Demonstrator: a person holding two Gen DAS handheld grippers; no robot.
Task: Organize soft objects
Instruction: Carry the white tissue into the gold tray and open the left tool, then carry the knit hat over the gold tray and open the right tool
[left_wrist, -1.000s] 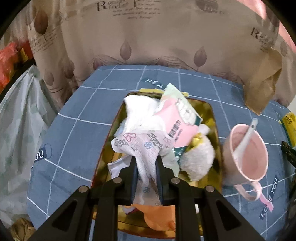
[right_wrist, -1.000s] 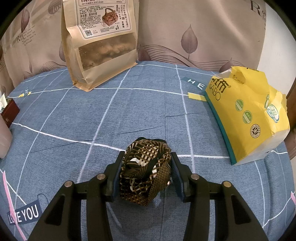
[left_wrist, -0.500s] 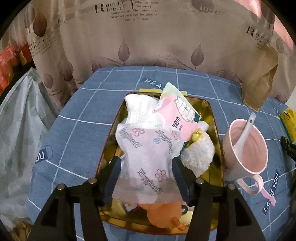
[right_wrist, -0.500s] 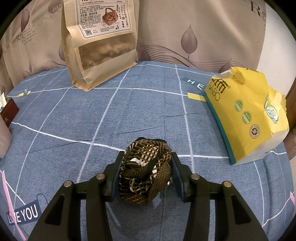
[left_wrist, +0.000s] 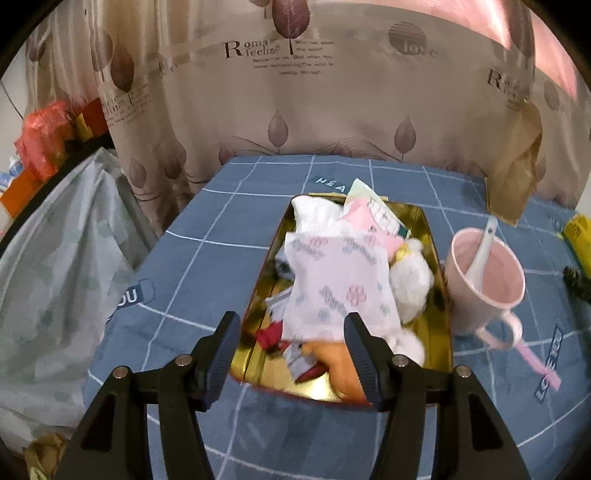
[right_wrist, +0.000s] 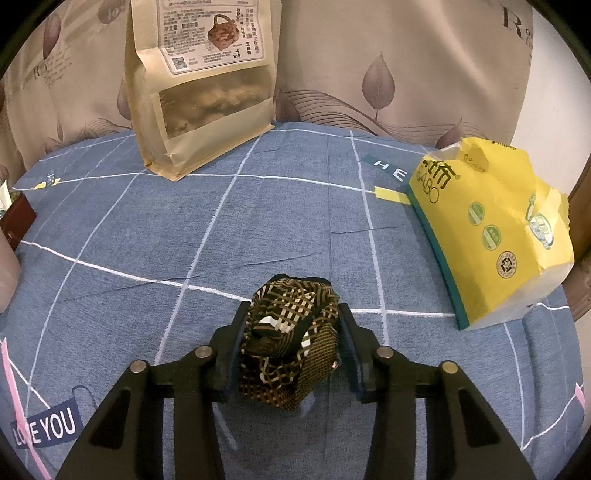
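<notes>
Your left tool (left_wrist: 291, 347): jaws apart, nothing between, above gold tray (left_wrist: 439, 295). Floral pack (left_wrist: 340, 288) lies atop tray pile. Your right tool (right_wrist: 291, 336): jaws closing, plaid bundle (right_wrist: 290, 336) between them on worktop (right_wrist: 258, 221).

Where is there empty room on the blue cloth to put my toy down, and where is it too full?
Free: the wide blue cloth between the tan snack bag and the yellow tissue pack, beyond the rolled checkered cloth. Also the strip left of the gold tray. Crowded: the tray itself, heaped with soft things, and the pink cup right beside it.
</notes>
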